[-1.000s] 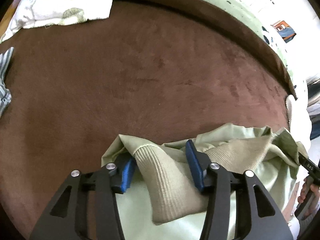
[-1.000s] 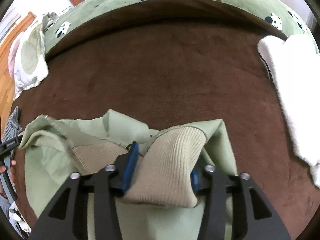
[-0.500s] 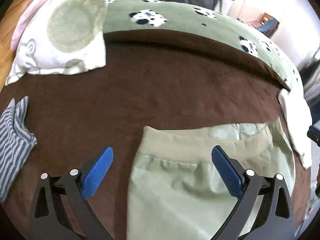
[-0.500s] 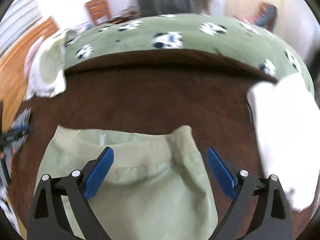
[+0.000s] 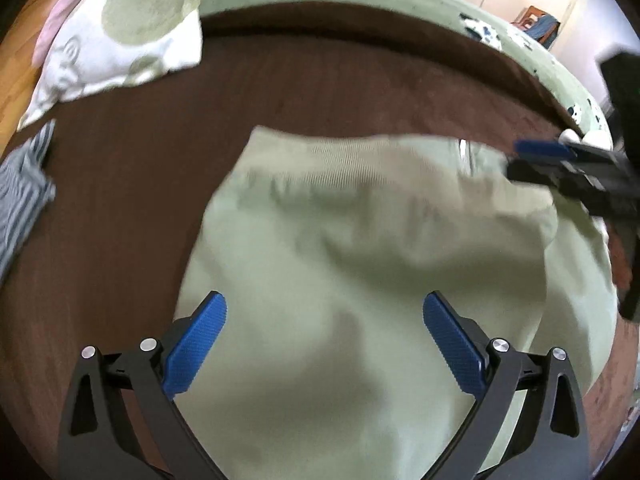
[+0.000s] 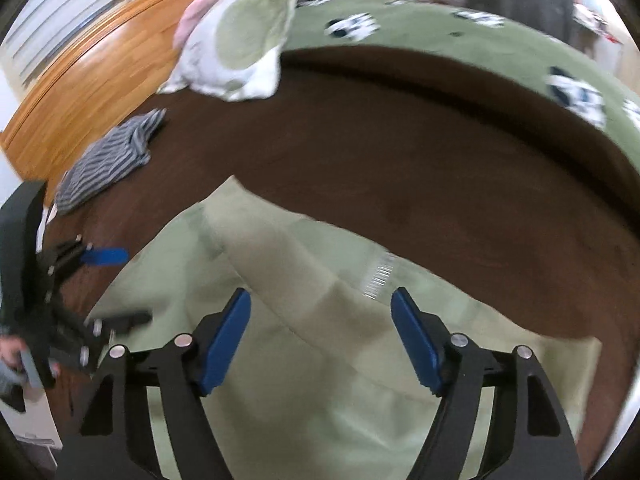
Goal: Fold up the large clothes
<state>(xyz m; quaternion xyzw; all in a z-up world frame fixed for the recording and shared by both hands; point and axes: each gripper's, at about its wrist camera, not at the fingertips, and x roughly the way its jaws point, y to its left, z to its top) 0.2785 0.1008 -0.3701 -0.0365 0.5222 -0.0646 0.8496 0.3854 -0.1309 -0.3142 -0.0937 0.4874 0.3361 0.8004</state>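
Observation:
A pale green garment (image 5: pixel 360 280) with a ribbed tan hem band (image 5: pixel 352 160) lies spread on the brown blanket (image 5: pixel 320 88). My left gripper (image 5: pixel 324 344) hovers over its near part, jaws wide open and empty. In the right wrist view the same garment (image 6: pixel 320 400) lies under my right gripper (image 6: pixel 320 342), whose jaws are closing with nothing pressed between the pads. The right gripper (image 5: pixel 516 159) shows at the garment's right edge in the left wrist view. The left gripper (image 6: pixel 116 286) shows at its left edge in the right wrist view.
A white and green pillow (image 5: pixel 120 28) lies at the far left of the bed, with a grey striped garment (image 6: pixel 104 160) near it. A green patterned bedspread (image 6: pixel 440 28) rims the far side. A wooden board (image 6: pixel 80 80) runs behind the pillow.
Both grippers have let go of the ribbed cuffs and opened. The garment now lies flat, and both grippers have drawn back over it; the right one has rolled.

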